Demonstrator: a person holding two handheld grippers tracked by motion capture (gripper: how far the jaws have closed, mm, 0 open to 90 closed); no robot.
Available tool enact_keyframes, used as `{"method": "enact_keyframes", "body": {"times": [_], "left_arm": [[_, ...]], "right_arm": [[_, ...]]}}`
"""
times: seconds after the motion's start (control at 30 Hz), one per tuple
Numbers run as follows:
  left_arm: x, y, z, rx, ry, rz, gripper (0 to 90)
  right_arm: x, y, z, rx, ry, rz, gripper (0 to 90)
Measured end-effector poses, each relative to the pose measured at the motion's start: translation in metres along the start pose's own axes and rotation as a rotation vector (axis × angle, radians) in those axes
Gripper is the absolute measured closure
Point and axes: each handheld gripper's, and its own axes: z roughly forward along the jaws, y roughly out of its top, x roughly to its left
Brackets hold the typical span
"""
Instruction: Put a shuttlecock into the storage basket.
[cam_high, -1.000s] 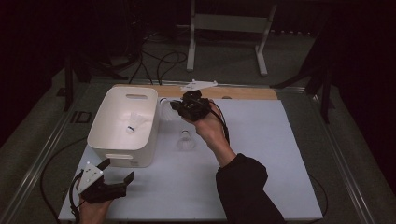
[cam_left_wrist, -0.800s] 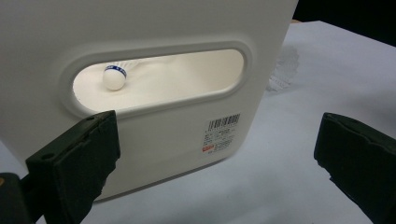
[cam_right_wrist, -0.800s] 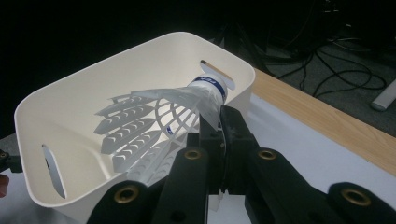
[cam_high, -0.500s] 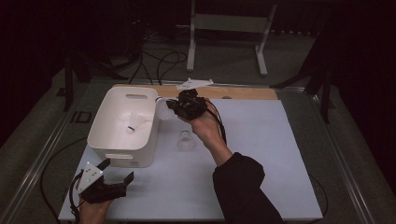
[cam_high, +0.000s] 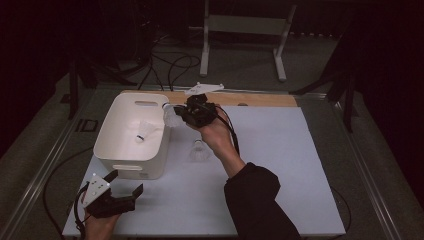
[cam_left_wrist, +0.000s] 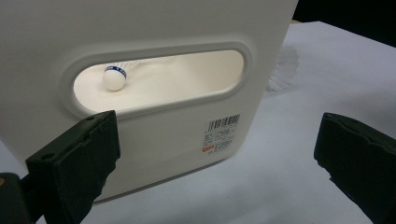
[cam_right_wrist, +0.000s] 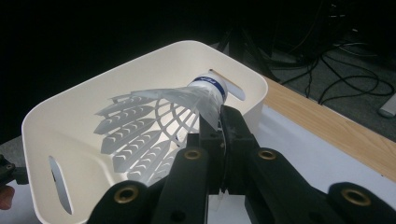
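Note:
A white plastic bin (cam_high: 116, 150) stands on the left of the white mat. One white shuttlecock (cam_high: 142, 134) lies inside it; its cork (cam_left_wrist: 114, 78) shows through the handle slot in the bin's wall (cam_left_wrist: 154, 140). My right gripper (cam_high: 181, 114) hovers at the bin's right rim, shut on the skirt of a second shuttlecock (cam_high: 171, 116). In the right gripper view that shuttlecock (cam_right_wrist: 173, 112) is pinched by my right gripper (cam_right_wrist: 219, 126) above the bin (cam_right_wrist: 70, 107). A third shuttlecock (cam_high: 200, 151) sits on the mat beside the bin. My left gripper (cam_high: 126, 181) rests open near the bin's front wall.
A wooden strip (cam_high: 260, 99) runs along the mat's far edge. Beyond the table stand a metal frame (cam_high: 240, 25) and loose cables (cam_high: 170, 65) on the floor. The right half of the mat (cam_high: 290, 165) is bare.
My right gripper has shifted slightly left with its shuttlecock, closer over the bin's rim. The left gripper has stayed put.

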Motion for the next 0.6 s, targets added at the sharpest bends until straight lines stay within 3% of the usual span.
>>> {"method": "enact_keyframes", "body": {"times": [0.6], "left_arm": [[-0.0003, 0.0002, -0.0003, -0.001, 0.001, 0.002, 1.0]], "right_arm": [[0.0041, 0.0021, 0.009, -0.008, 0.014, 0.003, 88.7]]}}
